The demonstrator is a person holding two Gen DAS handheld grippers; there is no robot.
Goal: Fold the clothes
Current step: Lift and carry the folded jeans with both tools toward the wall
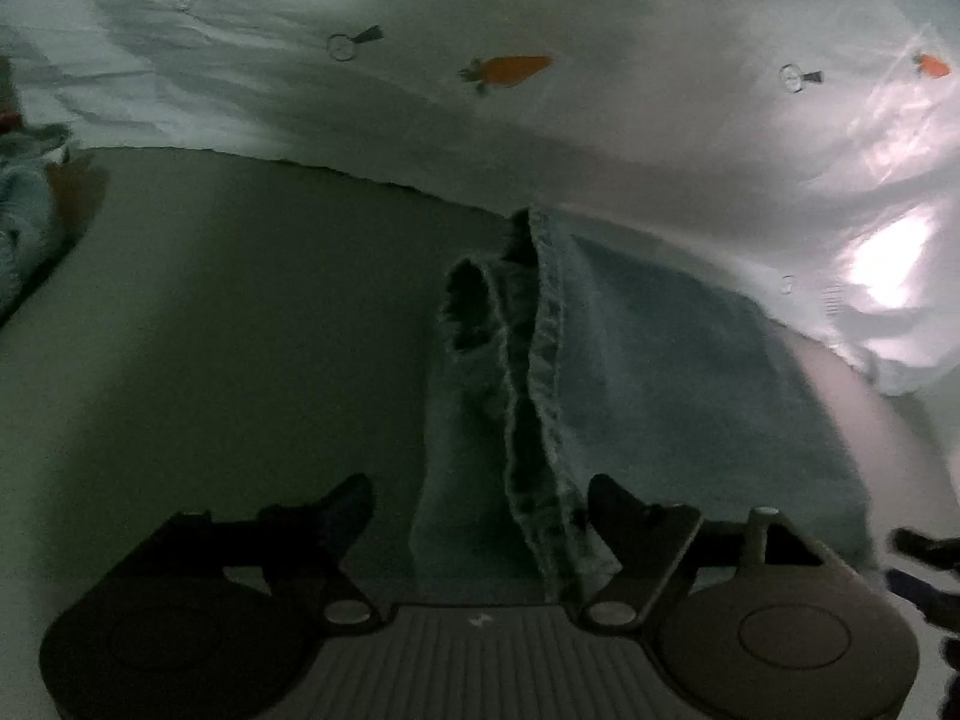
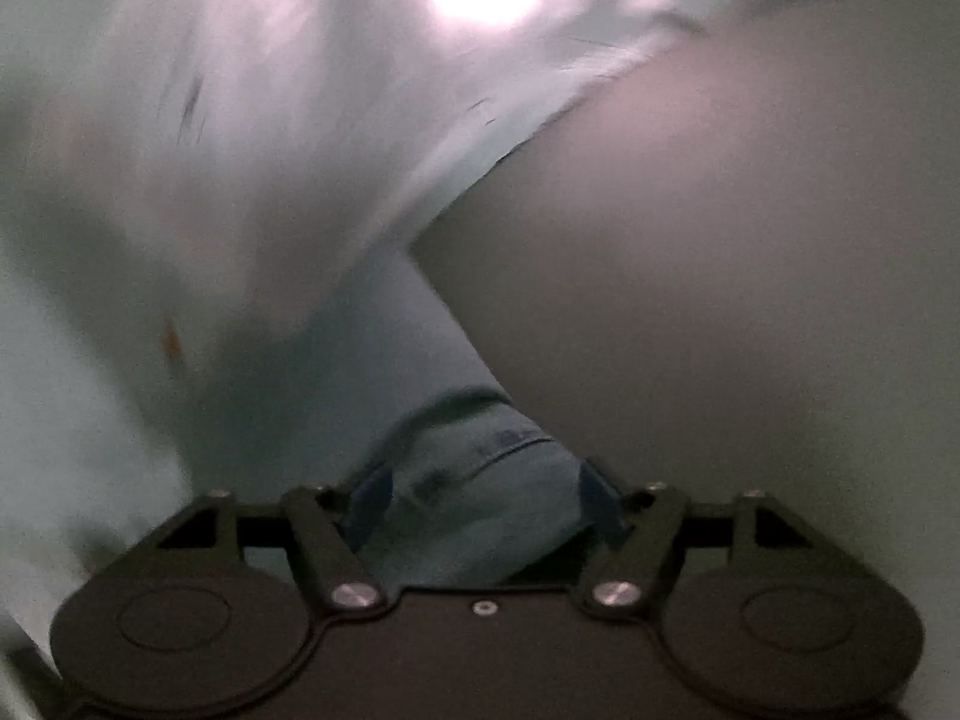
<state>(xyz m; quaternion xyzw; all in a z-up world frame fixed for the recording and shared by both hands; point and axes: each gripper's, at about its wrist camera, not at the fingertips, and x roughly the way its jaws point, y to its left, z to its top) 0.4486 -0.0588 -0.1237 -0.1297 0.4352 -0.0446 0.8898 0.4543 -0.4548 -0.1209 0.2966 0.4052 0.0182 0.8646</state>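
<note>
Pale blue denim garment (image 1: 660,372) lies on the grey tabletop (image 1: 240,330) — left claw (image 1: 480,510) wide astride its seam, right claw (image 2: 480,504) wide over its folded edge.

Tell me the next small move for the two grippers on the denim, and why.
Probably close the left gripper on the denim hem. Its fingers stand apart around that frayed seam without pressing it, and the right gripper likewise straddles denim loosely, so nothing looks held on the tabletop.

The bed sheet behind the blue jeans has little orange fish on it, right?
Not fish. The left wrist view shows orange carrots with green tops printed on the pale sheet behind the blue jeans.
</note>
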